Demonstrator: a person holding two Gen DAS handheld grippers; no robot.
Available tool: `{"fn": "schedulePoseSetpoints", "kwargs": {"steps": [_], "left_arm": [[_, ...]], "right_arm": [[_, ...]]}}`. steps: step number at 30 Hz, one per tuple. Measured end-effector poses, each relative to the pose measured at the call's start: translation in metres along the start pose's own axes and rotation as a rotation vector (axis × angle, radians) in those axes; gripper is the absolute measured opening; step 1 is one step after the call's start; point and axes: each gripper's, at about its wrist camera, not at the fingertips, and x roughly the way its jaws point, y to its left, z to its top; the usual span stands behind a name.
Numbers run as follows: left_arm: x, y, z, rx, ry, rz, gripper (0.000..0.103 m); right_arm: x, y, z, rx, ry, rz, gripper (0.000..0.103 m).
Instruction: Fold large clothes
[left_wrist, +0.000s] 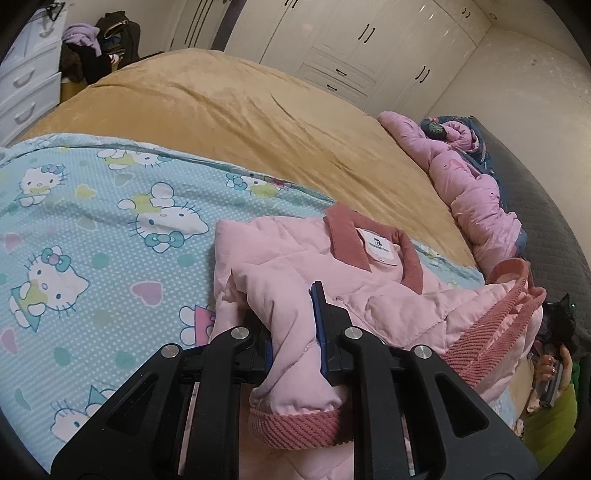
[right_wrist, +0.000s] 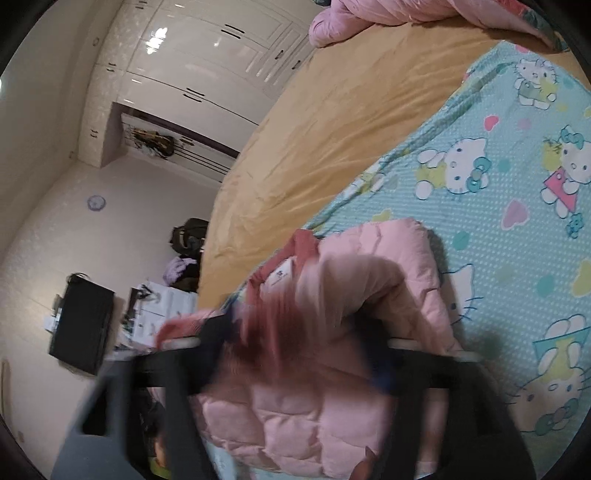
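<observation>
Our left gripper (left_wrist: 295, 325) pinches a jacket sleeve (left_wrist: 295, 369); our right gripper (right_wrist: 295, 354) gapes wide over the pink jacket (right_wrist: 351, 406), gripping nothing. It lies on the cartoon sheet (left_wrist: 92, 221) near the bed's (left_wrist: 240, 110) edge, wardrobes (left_wrist: 351, 44) beyond.

Your left gripper (left_wrist: 295, 325) is black moulded plastic: two broad arms with slot-shaped cutouts, four round silver pivot screws across the linkage, and blue pads lining the inner faces of the fingers (left_wrist: 317, 321). Your right gripper (right_wrist: 295, 343) reads as the same black frame with a pale crossbar and a hint of blue at one finger (motion blur smears the rest). At the left view's right edge, your hand (left_wrist: 546, 369) sits above a bright green sleeve (left_wrist: 554, 424).
</observation>
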Motion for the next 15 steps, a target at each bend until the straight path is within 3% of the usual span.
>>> {"fn": "schedulePoseSetpoints", "kwargs": {"steps": [4, 7, 11, 15], "left_arm": [[0.005, 0.002, 0.001, -0.007, 0.005, -0.001, 0.01], [0.01, 0.003, 0.001, -0.017, 0.009, 0.005, 0.011], [0.014, 0.007, 0.003, -0.056, 0.015, -0.007, 0.013], [0.004, 0.001, 0.005, -0.058, -0.011, -0.016, 0.02]], "right_arm": [[-0.005, 0.021, -0.011, -0.113, 0.004, -0.03, 0.09], [0.003, 0.045, -0.04, -0.269, 0.02, -0.07, 0.09], [0.039, 0.084, -0.11, -0.556, 0.131, -0.115, 0.091], [0.095, 0.081, -0.153, -0.615, 0.304, -0.2, 0.09]]}}
